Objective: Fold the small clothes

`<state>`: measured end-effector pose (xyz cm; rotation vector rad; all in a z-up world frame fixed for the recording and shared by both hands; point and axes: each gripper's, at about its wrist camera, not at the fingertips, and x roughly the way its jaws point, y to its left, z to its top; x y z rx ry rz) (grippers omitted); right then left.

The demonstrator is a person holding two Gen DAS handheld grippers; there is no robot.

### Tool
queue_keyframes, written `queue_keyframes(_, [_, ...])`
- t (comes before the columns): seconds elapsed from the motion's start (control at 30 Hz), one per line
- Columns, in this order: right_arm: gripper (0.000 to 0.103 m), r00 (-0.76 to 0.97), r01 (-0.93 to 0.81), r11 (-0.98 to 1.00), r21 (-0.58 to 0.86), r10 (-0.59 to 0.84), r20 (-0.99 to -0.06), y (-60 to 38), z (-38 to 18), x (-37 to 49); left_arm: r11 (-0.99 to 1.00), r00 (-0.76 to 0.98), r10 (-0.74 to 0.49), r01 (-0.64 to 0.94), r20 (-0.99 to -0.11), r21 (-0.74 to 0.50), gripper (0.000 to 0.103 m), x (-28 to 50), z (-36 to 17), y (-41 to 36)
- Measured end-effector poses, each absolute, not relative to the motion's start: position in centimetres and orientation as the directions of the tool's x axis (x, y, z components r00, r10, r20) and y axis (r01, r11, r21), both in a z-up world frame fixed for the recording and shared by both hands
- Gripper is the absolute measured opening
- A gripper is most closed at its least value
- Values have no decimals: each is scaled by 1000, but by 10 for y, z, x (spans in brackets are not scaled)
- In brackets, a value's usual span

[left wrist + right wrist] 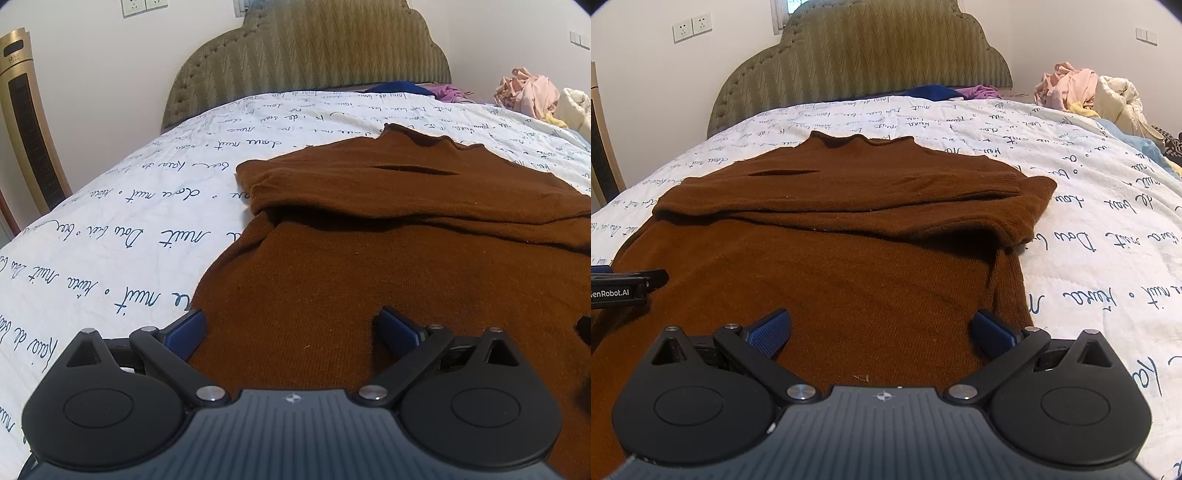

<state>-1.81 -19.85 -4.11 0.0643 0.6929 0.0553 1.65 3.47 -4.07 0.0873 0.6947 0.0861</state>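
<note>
A brown knit sweater [388,258] lies flat on the bed, collar toward the headboard, with both sleeves folded across its chest. It also shows in the right wrist view [842,266]. My left gripper [291,325] is open, empty, over the sweater's near left hem edge. My right gripper [882,325] is open, empty, over the near right part of the hem. The left gripper's body [624,288] shows at the left edge of the right wrist view.
The white bedspread with blue script [110,251] covers the bed [1108,221]. An olive headboard [860,55] stands at the far end. A pile of clothes [1086,92] lies at the far right. A gold tower appliance [29,122] stands at the left.
</note>
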Motion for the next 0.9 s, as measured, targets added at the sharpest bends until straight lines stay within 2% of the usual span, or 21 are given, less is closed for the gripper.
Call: queue_keyframes(0.9, [103,768,-31,997,66,66,-637,-196,-41,-19,994,765,100,-49,-636,96,101,17,-42,36])
